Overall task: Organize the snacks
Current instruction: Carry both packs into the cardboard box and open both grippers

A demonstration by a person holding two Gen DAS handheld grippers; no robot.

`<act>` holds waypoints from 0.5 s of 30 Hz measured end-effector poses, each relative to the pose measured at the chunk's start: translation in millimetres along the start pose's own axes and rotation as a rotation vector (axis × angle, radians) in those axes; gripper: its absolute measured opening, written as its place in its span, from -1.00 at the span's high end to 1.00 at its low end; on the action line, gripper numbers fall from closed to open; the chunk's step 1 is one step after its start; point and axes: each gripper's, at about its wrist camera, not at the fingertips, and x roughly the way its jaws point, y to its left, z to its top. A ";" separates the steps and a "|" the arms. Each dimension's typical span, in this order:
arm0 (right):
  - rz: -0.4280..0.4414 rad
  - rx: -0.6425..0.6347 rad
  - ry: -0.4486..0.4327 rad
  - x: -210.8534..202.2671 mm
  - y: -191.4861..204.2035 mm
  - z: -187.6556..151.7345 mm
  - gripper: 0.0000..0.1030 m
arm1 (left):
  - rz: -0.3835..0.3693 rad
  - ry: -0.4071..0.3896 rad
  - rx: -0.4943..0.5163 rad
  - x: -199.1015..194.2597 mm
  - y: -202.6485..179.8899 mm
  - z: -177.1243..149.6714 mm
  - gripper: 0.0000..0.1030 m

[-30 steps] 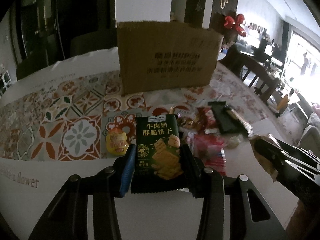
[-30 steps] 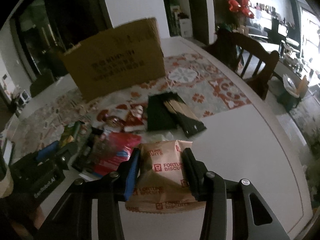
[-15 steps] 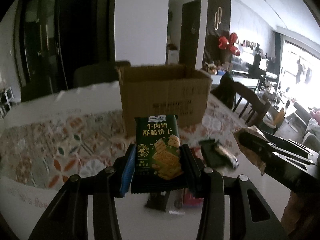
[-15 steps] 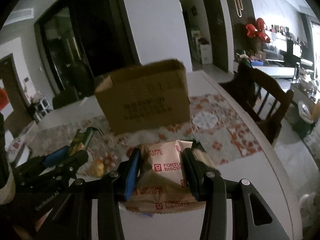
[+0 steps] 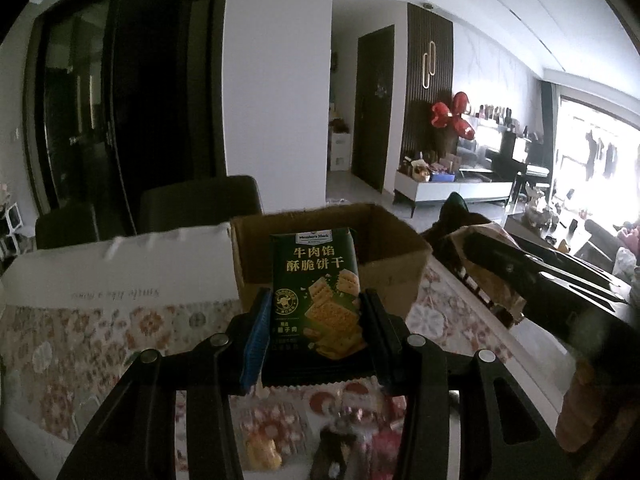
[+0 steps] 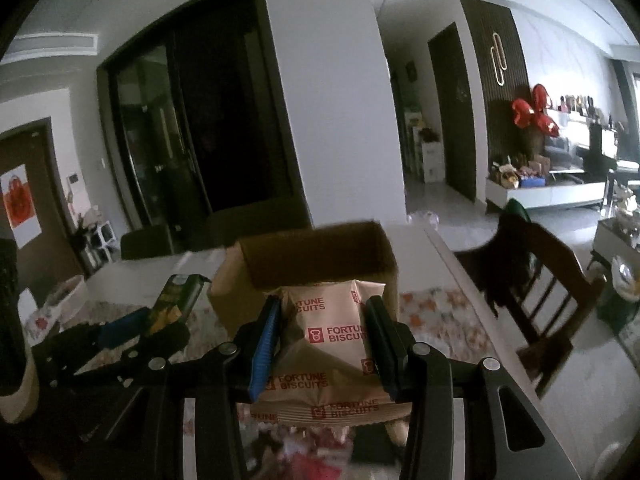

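The left gripper (image 5: pixel 314 336) is clenched on a green cracker packet (image 5: pixel 316 292), held upright between its two fingers and raised above the table (image 5: pixel 120 276), in front of the open cardboard box (image 5: pixel 396 264) that stands toward the table's far edge. In the left wrist view the packet's front is plain, with crackers printed on it, and the box opening lies just behind its top. Below the fingers, near the table's near edge, a blurred heap of loose snacks (image 5: pixel 348 420) lies on the patterned tablecloth (image 5: pixel 80 340). At the right of this view the right gripper (image 5: pixel 520 276) shows side-on, with a tan wrapper edge beside it.

The right wrist view gives what the left cannot: the right gripper (image 6: pixel 322 344) grips a tan biscuit packet (image 6: pixel 332 344) marked FORTUNE BISCUITS, its lower half creased and sagging under the fingers. The box (image 6: pixel 320 256) sits straight ahead, its dark inside visible over the rim; the contents cannot be made out. At the left, the left gripper (image 6: pixel 132 332) appears with the green packet (image 6: pixel 176 304) seen edge-on and tilted. A wooden chair (image 6: pixel 532 280) stands off the table's right edge. Blurred red wrappers (image 6: pixel 312 456) lie beneath the fingers.
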 end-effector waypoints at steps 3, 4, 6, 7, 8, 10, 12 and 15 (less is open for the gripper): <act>0.031 -0.009 -0.008 11.3 1.9 14.4 0.14 | -0.008 0.000 0.003 9.5 3.7 11.7 0.14; 0.042 -0.020 -0.002 16.8 2.9 17.7 0.14 | -0.009 -0.001 0.004 13.5 4.6 15.9 0.14; 0.060 -0.031 0.004 28.6 3.4 25.4 0.14 | -0.005 -0.004 0.006 21.6 7.9 24.3 0.14; 0.061 -0.036 0.009 33.7 3.5 28.3 0.14 | -0.003 -0.006 0.004 24.5 10.0 27.0 0.14; 0.060 -0.038 0.013 40.0 3.6 31.6 0.14 | -0.001 -0.003 0.003 29.2 11.4 31.3 0.14; 0.065 -0.046 0.022 54.3 3.1 37.8 0.14 | -0.004 0.013 -0.001 41.5 15.4 38.3 0.14; 0.062 -0.052 0.032 69.1 2.0 43.5 0.14 | -0.012 0.034 -0.008 53.9 19.2 43.5 0.14; 0.052 -0.067 0.058 91.5 -0.5 49.9 0.14 | -0.016 0.070 -0.022 74.5 25.7 50.0 0.14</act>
